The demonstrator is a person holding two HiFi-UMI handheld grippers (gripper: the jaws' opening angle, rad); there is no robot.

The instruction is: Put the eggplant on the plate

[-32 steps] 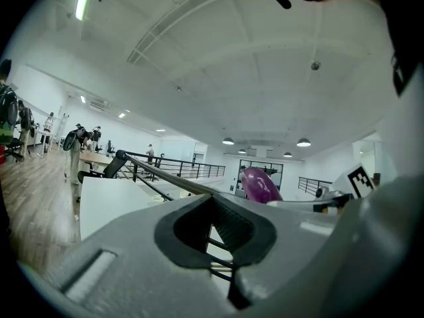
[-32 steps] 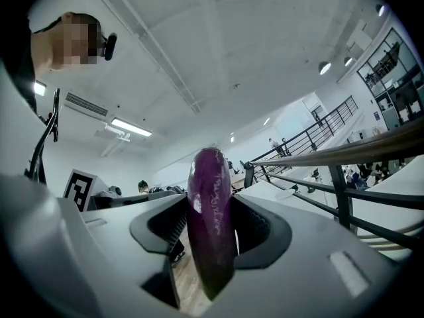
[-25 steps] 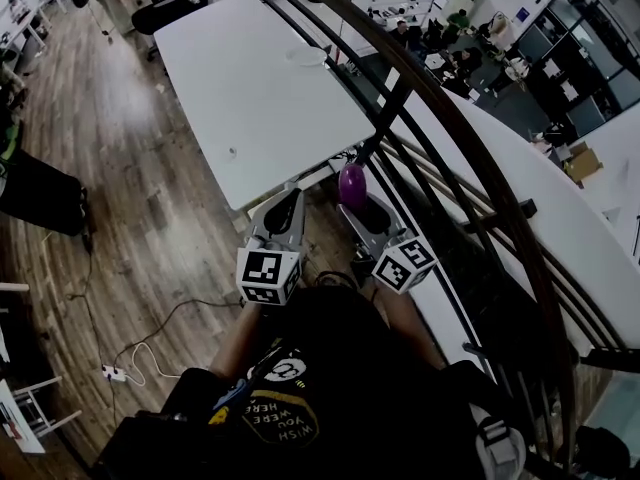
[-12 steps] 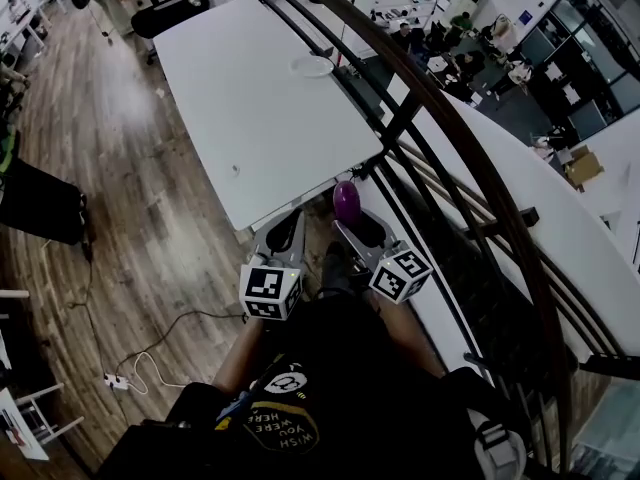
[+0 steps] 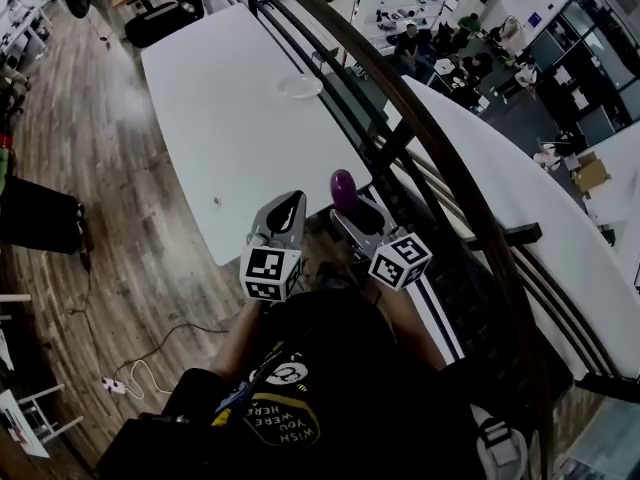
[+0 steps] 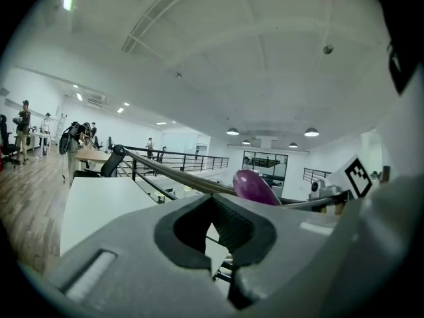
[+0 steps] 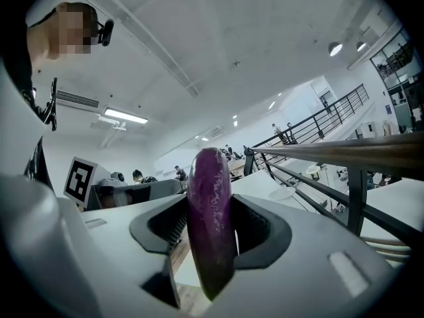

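A purple eggplant (image 5: 343, 190) stands upright between the jaws of my right gripper (image 5: 347, 208), which is shut on it at the near edge of the long white table (image 5: 230, 118). In the right gripper view the eggplant (image 7: 211, 224) fills the gap between the pads of that gripper (image 7: 211, 204). The white plate (image 5: 300, 86) lies far up the table near its right edge, and shows small as the plate (image 7: 281, 193) ahead of the jaws. My left gripper (image 5: 285, 210) is alongside, shut and holding nothing (image 6: 213, 207). From it the eggplant (image 6: 255, 187) shows to the right.
A black railing with a wooden handrail (image 5: 420, 138) runs close along the table's right side. Office chairs (image 5: 165, 18) stand at the table's far end. Wooden floor (image 5: 90, 168) with a loose cable (image 5: 150, 338) lies to the left. A small speck (image 5: 216, 201) sits on the table.
Both grippers have moved forward together from short of the table to its near edge. The eggplant stays in the right gripper.
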